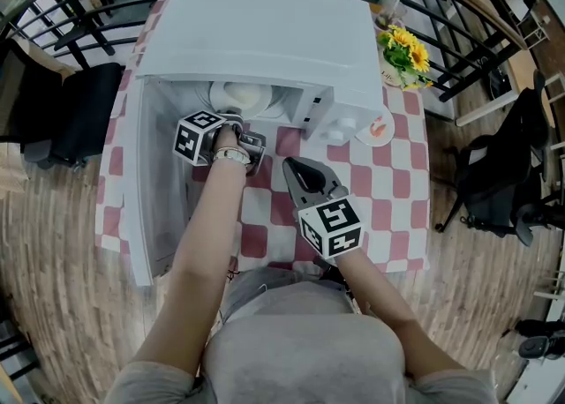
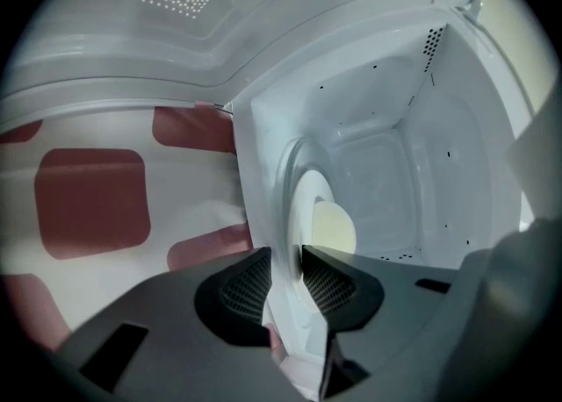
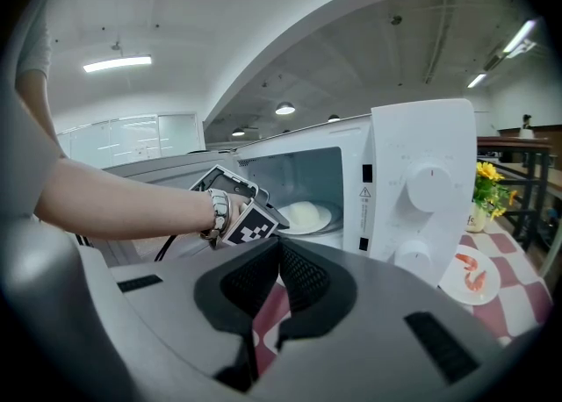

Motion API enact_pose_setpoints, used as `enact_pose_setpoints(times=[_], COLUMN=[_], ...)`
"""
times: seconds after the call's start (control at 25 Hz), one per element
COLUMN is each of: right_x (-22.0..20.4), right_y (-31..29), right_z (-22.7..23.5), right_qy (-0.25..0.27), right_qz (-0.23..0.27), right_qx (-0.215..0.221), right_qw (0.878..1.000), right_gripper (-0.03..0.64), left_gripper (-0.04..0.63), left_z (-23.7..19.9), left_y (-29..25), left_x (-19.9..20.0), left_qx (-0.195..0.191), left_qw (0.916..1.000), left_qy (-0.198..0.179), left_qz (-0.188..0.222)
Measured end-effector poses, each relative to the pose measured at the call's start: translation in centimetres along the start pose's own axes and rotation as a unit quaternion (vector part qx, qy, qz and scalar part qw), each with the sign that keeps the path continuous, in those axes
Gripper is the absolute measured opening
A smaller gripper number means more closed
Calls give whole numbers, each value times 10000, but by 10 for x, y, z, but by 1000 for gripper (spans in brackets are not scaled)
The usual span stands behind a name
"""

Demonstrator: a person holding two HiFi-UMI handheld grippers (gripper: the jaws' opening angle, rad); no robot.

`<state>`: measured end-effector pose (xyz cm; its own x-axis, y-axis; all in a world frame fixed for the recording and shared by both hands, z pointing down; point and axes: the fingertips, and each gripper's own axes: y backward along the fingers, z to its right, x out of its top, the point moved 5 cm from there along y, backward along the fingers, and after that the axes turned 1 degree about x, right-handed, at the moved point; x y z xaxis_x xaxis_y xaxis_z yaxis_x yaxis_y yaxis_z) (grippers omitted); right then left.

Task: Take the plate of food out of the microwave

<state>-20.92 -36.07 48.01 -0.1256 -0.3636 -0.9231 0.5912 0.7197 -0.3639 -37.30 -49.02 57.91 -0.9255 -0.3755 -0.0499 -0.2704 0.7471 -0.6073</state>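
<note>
head view: the microwave (image 1: 265,32) stands on the checked counter (image 1: 388,182), its door (image 1: 152,217) swung wide to the left. the left gripper (image 1: 237,122) reaches over the front sill to the plate (image 1: 247,93) inside, and the right gripper (image 1: 296,168) hovers over bare counter just outside. left gripper view: jaws clamped on the plate's near rim, food (image 2: 335,229) behind them, cavity walls well apart from the plate. right gripper view: jaws together, nothing between them.
</note>
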Motion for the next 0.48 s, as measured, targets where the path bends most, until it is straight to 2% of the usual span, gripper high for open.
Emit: enact_pose_setpoints(times=[0.48], right_x=[-3], right_y=[7], right_z=[-1], right_qy=[-22], right_qz=[32], right_qx=[-72], right_qw=[10000], right_gripper=[25], left_gripper=[77], left_z=[1], left_y=[5], left_x=[-1], left_qx=[-73], left_qw=[9999], left_qy=[90], left_qz=[14])
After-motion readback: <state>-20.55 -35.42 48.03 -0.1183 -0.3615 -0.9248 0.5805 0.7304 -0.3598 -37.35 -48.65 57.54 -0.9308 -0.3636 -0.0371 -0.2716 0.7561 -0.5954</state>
